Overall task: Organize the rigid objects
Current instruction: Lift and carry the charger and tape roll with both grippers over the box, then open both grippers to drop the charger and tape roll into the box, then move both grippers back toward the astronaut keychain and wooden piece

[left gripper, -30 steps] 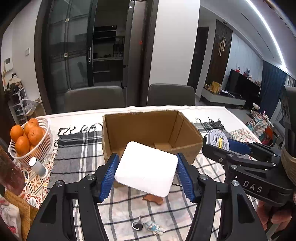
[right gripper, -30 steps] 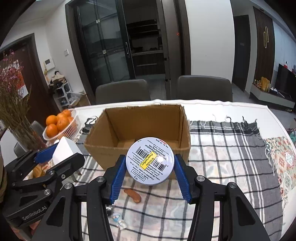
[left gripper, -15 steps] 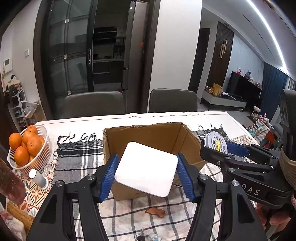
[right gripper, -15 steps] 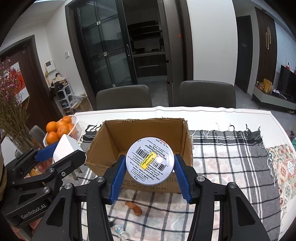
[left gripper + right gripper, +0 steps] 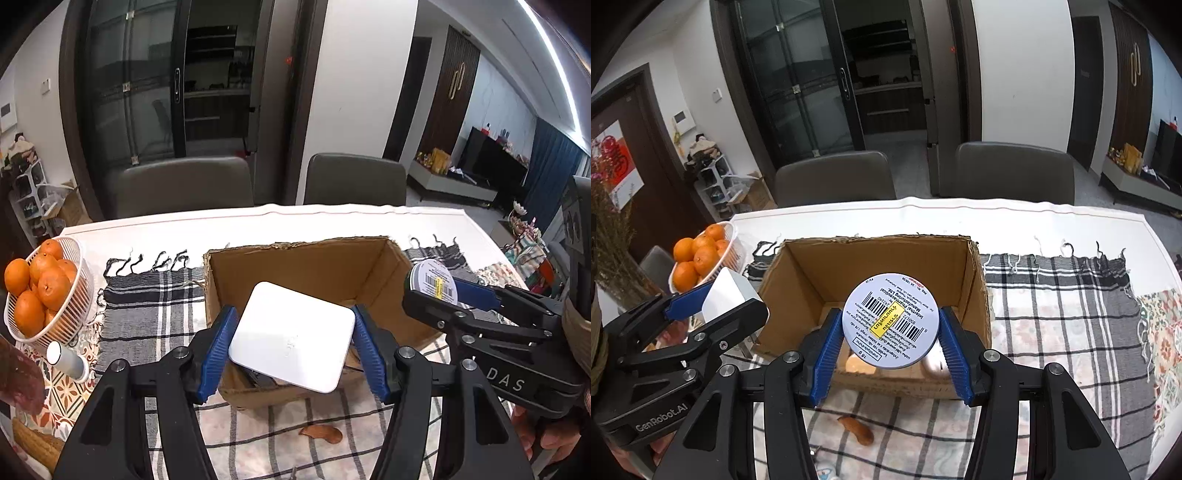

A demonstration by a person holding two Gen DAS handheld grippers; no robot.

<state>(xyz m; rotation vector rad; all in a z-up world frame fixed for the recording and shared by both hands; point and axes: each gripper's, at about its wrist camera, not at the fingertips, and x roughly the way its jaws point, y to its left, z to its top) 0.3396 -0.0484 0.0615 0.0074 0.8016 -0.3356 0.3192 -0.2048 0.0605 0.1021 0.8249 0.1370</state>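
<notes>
My left gripper (image 5: 291,341) is shut on a flat white square box (image 5: 291,338) and holds it over the near left part of the open cardboard box (image 5: 314,258). My right gripper (image 5: 891,326) is shut on a round white tin (image 5: 891,326) with barcodes and a yellow sticker, above the cardboard box's (image 5: 879,258) near edge. Each gripper shows in the other's view: the right with the tin (image 5: 432,284), the left with the white box (image 5: 726,295). Inside the cardboard box a silver mouse-like object (image 5: 934,363) and a tan item (image 5: 857,363) lie partly hidden.
A white basket of oranges (image 5: 40,288) stands at the left on the table. A small white bottle (image 5: 66,360) lies near it. An orange scrap (image 5: 857,428) lies on the checked cloth (image 5: 1052,295) before the box. Two grey chairs (image 5: 834,177) stand behind the table.
Both grippers have risen and moved forward with their loads, from in front of the cardboard box to over its near edge. More of the box's inside shows now.
</notes>
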